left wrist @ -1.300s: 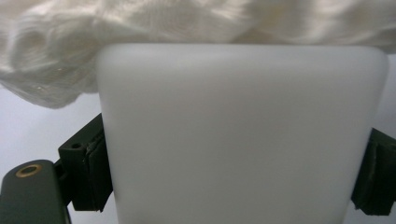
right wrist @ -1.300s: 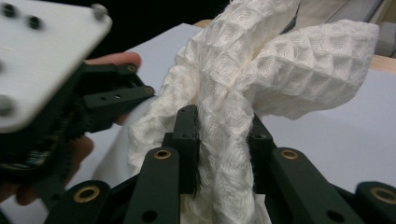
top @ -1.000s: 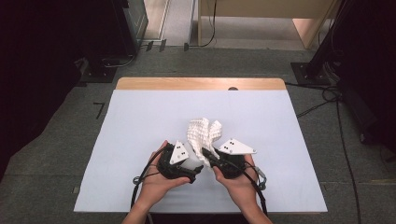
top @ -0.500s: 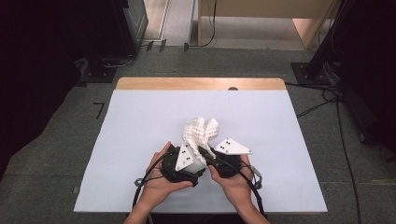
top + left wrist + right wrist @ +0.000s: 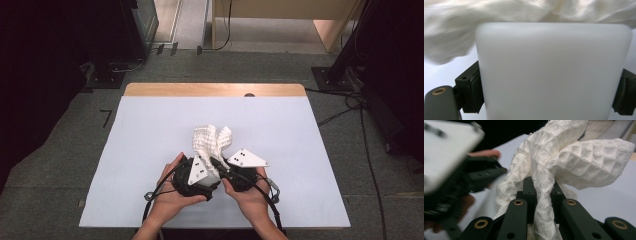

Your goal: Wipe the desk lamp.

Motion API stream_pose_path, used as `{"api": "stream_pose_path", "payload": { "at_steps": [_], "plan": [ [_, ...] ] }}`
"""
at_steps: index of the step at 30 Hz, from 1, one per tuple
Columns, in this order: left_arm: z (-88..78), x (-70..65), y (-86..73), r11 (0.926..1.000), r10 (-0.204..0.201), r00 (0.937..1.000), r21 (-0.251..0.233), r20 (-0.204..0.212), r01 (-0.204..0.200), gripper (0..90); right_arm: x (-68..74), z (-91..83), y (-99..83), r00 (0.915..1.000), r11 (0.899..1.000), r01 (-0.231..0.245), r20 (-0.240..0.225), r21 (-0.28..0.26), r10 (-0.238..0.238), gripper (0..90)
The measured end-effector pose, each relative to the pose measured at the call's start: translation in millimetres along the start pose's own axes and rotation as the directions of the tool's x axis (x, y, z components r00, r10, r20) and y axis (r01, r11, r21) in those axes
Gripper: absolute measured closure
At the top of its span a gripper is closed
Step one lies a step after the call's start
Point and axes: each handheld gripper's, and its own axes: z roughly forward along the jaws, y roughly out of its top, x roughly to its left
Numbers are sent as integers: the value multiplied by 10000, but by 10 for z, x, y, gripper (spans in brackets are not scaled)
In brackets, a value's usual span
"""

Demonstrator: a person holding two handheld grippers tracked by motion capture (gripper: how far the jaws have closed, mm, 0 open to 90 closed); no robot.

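Cloth (image 5: 564, 162) pinched between right gripper (image 5: 541, 195) fingers (image 5: 530, 192).

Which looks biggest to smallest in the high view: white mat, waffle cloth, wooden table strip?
1. white mat
2. wooden table strip
3. waffle cloth, partly hidden by the grippers, so its place below the strip is unsure.

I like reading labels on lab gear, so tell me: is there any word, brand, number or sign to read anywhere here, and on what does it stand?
None can be read.
The white waffle cloth, the translucent white block and the pale table cover are plain.
The grey plate on the right gripper bears only small dark dots, no letters.
A dark mark on the floor left of the table is a bare angle, not a character.
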Motion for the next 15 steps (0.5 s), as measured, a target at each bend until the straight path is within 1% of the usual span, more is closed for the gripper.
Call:
{"api": "stream_pose_path", "payload": {
  "at_steps": [1, 2, 3, 4, 6, 8, 10, 11, 12, 13, 14, 15],
  "plan": [
    [-4, 27, -10, 9998, -207, 9998, -40, 58, 208, 87, -39, 10, -33, 9998, 9999, -165, 94, 32, 165, 810],
    [-4, 45, -20, 9989, -462, 9989, -111, 95, 463, 87, -70, 4, -49, 9996, 9996, -269, 58, 17, 269, 810],
    [-6, 65, -28, 9975, -680, 9976, -159, 102, 681, 86, -81, -11, -52, 9995, 9995, -294, 103, 112, 292, 811],
    [-5, 79, -35, 9959, -874, 9961, -212, 117, 876, 87, -83, -24, -50, 9997, 9996, -211, 149, 181, 209, 811],
    [-7, 85, -36, 9954, -936, 9956, -207, 100, 938, 87, -66, -55, -46, 9997, 9996, -240, 46, 162, 239, 811],
    [-7, 49, -25, 9977, -661, 9978, -154, -16, 661, 86, 4, -85, -22, 9995, 9998, -186, -246, -16, 186, 811],
    [1, -24, -12, 9997, -208, 9995, -130, -235, 205, 87, 90, -103, 13, 9991, 9999, -23, -430, -158, 17, 811],
    [3, -48, -8, 9999, 15, 9996, -110, -298, -18, 87, 116, -101, 29, 9990, 9996, 123, -418, -246, -133, 810],
    [4, -60, -6, 9998, 149, 9994, -95, -317, -152, 87, 128, -92, 37, 9992, 9994, 191, -350, -298, -202, 810],
    [5, -67, -6, 9997, 213, 9992, -99, -326, -216, 87, 124, -80, 39, 9994, 9993, 210, -284, -318, -219, 808],
    [5, -65, -9, 9997, 220, 9992, -122, -325, -224, 87, 103, -59, 33, 9996, 9995, 133, -228, -292, -139, 807],
    [5, -52, -13, 9998, 110, 9996, -154, -271, -114, 86, 61, -28, 19, 9998, 9996, 135, -106, -234, -138, 804]
  ]
}}
